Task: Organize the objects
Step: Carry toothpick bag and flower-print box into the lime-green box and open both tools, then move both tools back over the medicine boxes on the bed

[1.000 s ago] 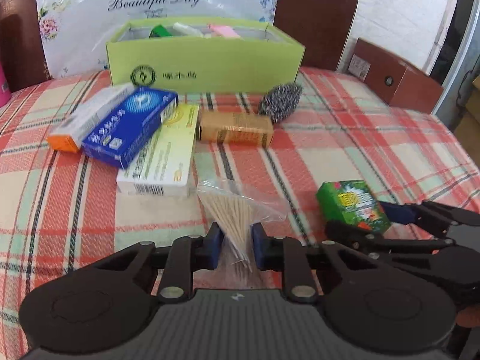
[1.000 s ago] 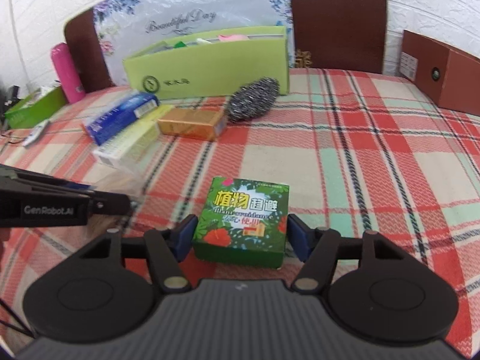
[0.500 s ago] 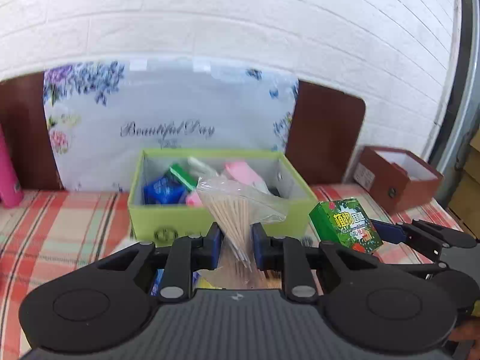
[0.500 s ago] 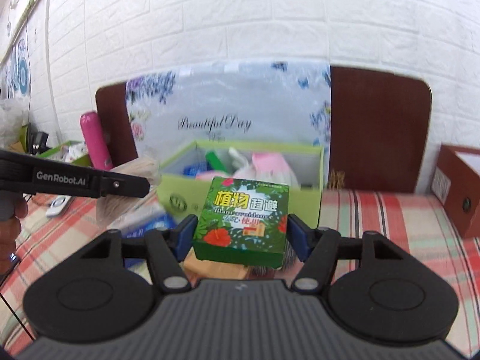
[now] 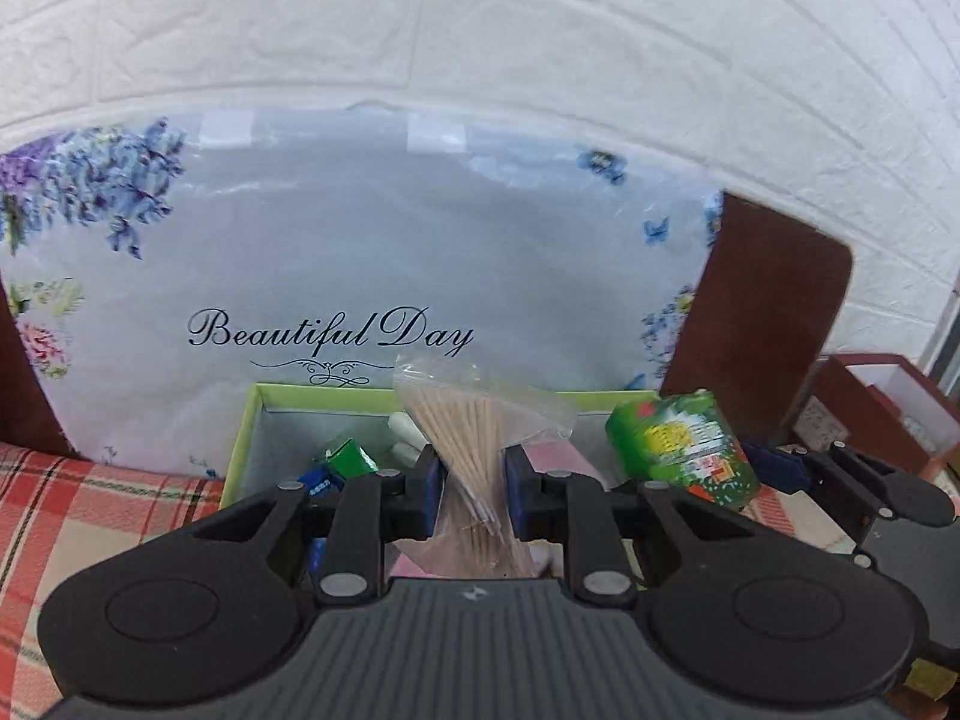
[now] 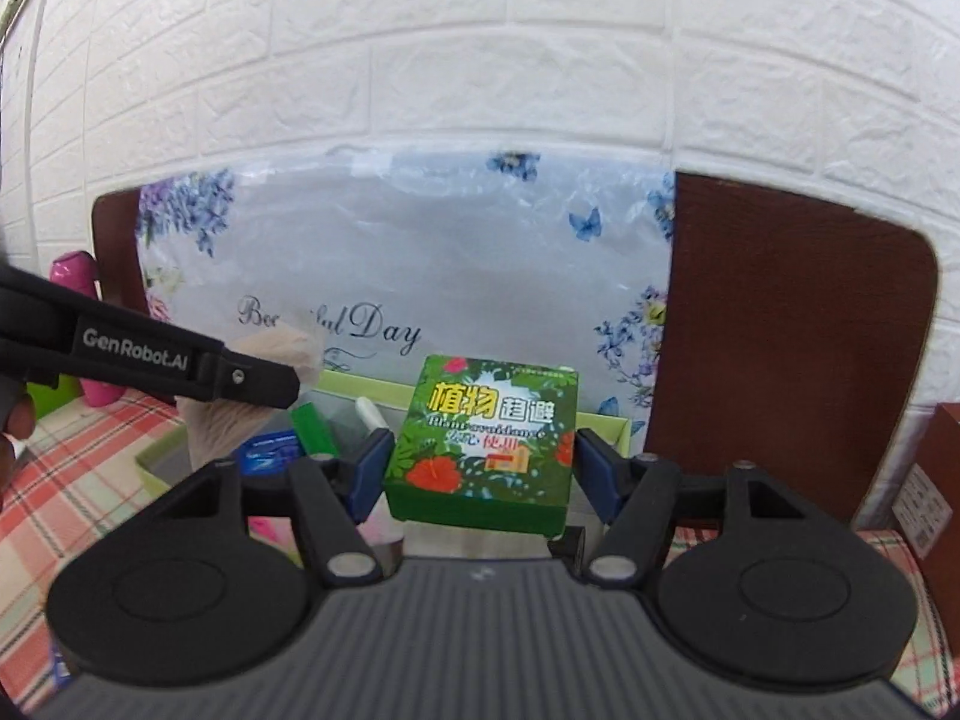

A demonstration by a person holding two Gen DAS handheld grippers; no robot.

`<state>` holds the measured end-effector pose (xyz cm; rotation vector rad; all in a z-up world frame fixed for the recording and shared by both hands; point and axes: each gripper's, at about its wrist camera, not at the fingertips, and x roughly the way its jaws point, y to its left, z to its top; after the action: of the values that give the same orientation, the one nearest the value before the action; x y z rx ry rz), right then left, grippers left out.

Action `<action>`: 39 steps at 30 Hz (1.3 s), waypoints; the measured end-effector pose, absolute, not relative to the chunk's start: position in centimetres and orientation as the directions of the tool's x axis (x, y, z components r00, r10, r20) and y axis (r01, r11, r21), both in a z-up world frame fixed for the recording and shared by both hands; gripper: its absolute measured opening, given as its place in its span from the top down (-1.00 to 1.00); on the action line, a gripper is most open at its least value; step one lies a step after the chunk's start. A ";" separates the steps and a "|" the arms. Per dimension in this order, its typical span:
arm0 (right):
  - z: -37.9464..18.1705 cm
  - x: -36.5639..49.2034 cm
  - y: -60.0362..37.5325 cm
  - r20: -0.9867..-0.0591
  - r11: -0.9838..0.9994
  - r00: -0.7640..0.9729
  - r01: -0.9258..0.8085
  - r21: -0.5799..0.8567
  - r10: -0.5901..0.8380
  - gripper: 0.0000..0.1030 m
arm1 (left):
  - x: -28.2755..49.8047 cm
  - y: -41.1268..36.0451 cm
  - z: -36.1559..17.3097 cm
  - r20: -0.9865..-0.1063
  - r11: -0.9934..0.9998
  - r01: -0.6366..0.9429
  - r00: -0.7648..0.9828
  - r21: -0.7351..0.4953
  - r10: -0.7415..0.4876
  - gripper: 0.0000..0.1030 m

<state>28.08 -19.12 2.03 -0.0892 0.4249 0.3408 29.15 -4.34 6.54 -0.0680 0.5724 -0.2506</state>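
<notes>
My left gripper (image 5: 471, 480) is shut on a clear bag of toothpicks (image 5: 468, 438) and holds it over the open light-green storage box (image 5: 252, 420). The right gripper (image 6: 487, 471) hovers over the right part of the same storage box (image 6: 600, 420). Its jaws are opening around a green floral carton (image 6: 486, 438). A gap shows between the carton and the right pad. In the left wrist view the carton (image 5: 678, 450) hangs tilted, apart from the blue pad. Inside the storage box lie small green, blue, white and pink items.
A floral "Beautiful Day" plastic bag (image 5: 360, 276) leans on the brick wall behind the storage box. A brown chair back (image 5: 762, 324) and a brown box (image 5: 870, 396) stand at the right. A pink bottle (image 6: 78, 276) is at far left. The checked tablecloth (image 5: 90, 498) lies below.
Both grippers have lifted off the table and moved forward over the light-green box, carrying the toothpick bag and the green carton. The right jaws have widened and the carton has tilted.
</notes>
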 end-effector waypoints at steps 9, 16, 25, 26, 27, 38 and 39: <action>-1.2 28.2 -18.4 -0.443 0.936 0.859 -0.336 -0.110 0.256 -1.00 | 29.7 -3.4 3.1 -0.547 0.983 0.150 0.816 -0.110 -0.186 -0.46; 2.4 24.2 -19.8 -0.386 0.945 0.881 -0.320 -0.064 0.272 -1.00 | 25.9 -3.7 6.1 -0.537 0.984 0.137 0.825 -0.110 -0.175 -0.56; 4.7 16.4 -21.0 -0.373 0.929 0.868 -0.368 -0.035 0.329 -1.00 | 17.2 -4.1 7.8 -0.534 0.992 0.105 0.836 -0.071 -0.127 -0.59; 4.7 15.7 -21.1 -0.378 0.922 0.858 -0.385 -0.028 0.347 -1.00 | 16.4 -3.9 7.6 -0.543 0.992 0.099 0.830 -0.082 -0.128 -0.59; 4.6 14.7 -21.3 -0.385 0.917 0.849 -0.400 -0.017 0.363 -1.00 | 15.7 -3.8 7.4 -0.553 0.991 0.097 0.823 -0.087 -0.130 -0.59; 2.2 8.1 -21.7 -0.437 0.908 0.811 -0.418 0.031 0.388 -1.00 | 10.5 -2.4 4.0 -0.625 0.992 0.059 0.772 -0.115 -0.119 -0.59; 1.9 7.8 -21.7 -0.442 0.909 0.809 -0.415 0.040 0.389 -1.00 | 10.2 -2.3 3.7 -0.631 0.991 0.056 0.766 -0.118 -0.118 -0.59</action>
<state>7.79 -21.72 1.92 -0.0589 0.4597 0.4297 10.23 -2.28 3.68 -0.0941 0.6914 -0.0945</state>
